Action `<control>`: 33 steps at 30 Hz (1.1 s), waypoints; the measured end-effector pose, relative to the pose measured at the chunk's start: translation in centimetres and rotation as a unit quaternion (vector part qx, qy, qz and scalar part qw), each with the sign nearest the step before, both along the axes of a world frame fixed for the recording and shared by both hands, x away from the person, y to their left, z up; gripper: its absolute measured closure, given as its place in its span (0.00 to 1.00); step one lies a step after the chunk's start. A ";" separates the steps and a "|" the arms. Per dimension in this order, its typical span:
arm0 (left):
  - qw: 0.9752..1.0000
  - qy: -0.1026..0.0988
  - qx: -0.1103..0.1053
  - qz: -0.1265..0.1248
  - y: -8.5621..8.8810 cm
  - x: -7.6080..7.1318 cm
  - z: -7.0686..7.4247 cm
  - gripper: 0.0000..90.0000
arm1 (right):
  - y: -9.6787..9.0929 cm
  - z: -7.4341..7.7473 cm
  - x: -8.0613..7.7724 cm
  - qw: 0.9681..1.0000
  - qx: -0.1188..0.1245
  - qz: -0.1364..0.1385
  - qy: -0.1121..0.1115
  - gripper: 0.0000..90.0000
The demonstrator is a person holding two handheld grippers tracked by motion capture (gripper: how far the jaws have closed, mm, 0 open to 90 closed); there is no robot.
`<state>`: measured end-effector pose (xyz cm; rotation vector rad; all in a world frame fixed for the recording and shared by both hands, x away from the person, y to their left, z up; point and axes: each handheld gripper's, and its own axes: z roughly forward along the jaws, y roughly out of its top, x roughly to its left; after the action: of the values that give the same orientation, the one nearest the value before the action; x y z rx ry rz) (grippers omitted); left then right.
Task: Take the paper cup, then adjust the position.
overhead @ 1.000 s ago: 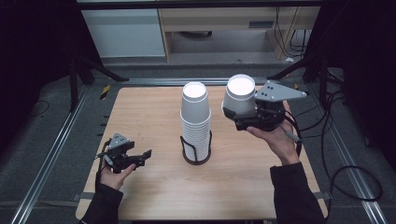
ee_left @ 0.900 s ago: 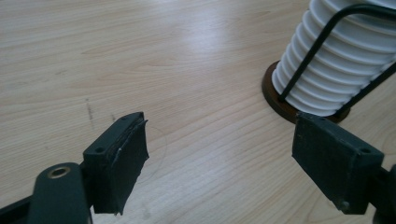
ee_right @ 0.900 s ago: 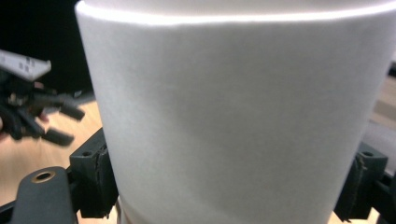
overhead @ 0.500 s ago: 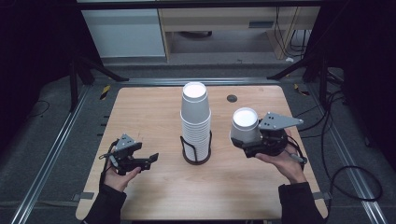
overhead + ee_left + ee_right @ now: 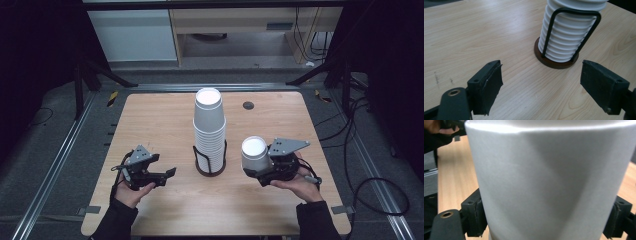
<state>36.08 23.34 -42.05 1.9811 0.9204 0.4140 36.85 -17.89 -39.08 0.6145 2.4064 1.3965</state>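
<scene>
Right gripper: you held it over the right part of the desk, to the right of the cup stack, pointing left toward it.
Right fingers: they were clamped on the white paper cup, one on each side of its wall; in the right gripper view the wall showed a slight crease where they pressed in.
White paper cup: it stood upright in your grip, open mouth up, near the stack of cups but apart from it. Whether its base touched the desk could not be told.
Stack of cups: white cups nested mouth up, standing tall at the middle of the desk inside the wire holder.
Wire holder: a dark wire loop rising from a round brown base, seen close ahead in the left gripper view.
Left gripper: you held it low over the front left of the desk, aimed right at the foot of the stack and well short of it.
Left fingers: they were spread wide with nothing between them but bare wood.
Desk: light wood, with a small dark round fitting near its far edge, right of the stack.
</scene>
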 end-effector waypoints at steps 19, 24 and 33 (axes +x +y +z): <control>0.999 -0.013 -0.003 -0.046 -1.9 -1.2 1.4 0.19 | 3.9 -2.8 -0.2 0.995 -0.051 0.076 0.030 0.16; 0.998 -0.012 0.002 -0.060 -2.4 -1.4 1.5 0.19 | 4.6 -3.2 -0.2 0.994 -0.055 0.087 0.033 0.16; 0.996 -0.006 0.005 -0.090 -3.5 -1.7 1.7 0.19 | 5.5 -3.6 -0.2 0.991 -0.070 0.106 0.036 0.16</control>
<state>34.38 19.79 -40.32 2.0478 0.7274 0.3277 36.70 -12.41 -42.70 0.3913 2.6660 1.2869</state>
